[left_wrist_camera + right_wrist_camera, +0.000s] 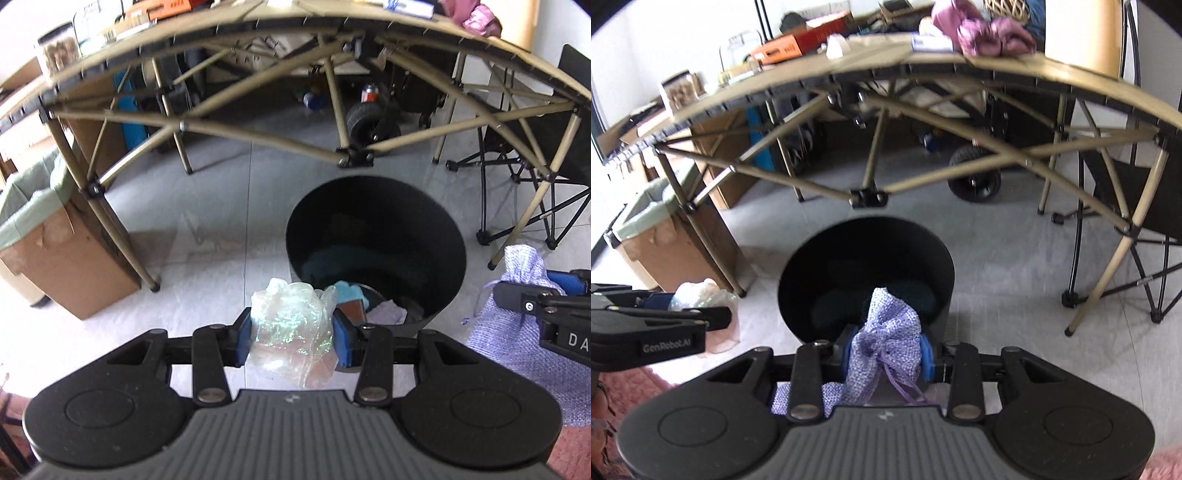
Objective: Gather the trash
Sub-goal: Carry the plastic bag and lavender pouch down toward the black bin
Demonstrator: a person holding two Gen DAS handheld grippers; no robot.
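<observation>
The left gripper (pixel 291 338) is sitting closest to its lens, its blue pads clamping a crumpled wad (pixel 291 325) of clear, iridescent plastic film from both sides. The wad is bulging above and below the pads, soft and shapeless, so it has no long axis to speak of. The right gripper (pixel 888 356) is pinching a lilac mesh pouch (pixel 886 332) at its gathered neck, jaws squeezed close; a thin drawstring is trailing down from the knot.

Both grippers are pointing steeply downward at the bin (pixel 376 243), a round black tub standing on the pale grey floor (pixel 221 206) just in front of the folding table (pixel 258 33). Its mouth is tilting toward the cameras, and some scraps are already lying at its bottom.

What the drop appears to turn on: from the right gripper the bin is lying dead ahead, the pouch already overlapping the near rim in that view. From the left gripper the bin is lying ahead and to the right, and the wad is hanging near the rim's left side, probably not yet over the opening. So the right hand looks better placed to let go first; the left likely needs to shift rightward.

The film should fall slowly and may cling; the pouch is limp woven fabric and should drop cleanly.
</observation>
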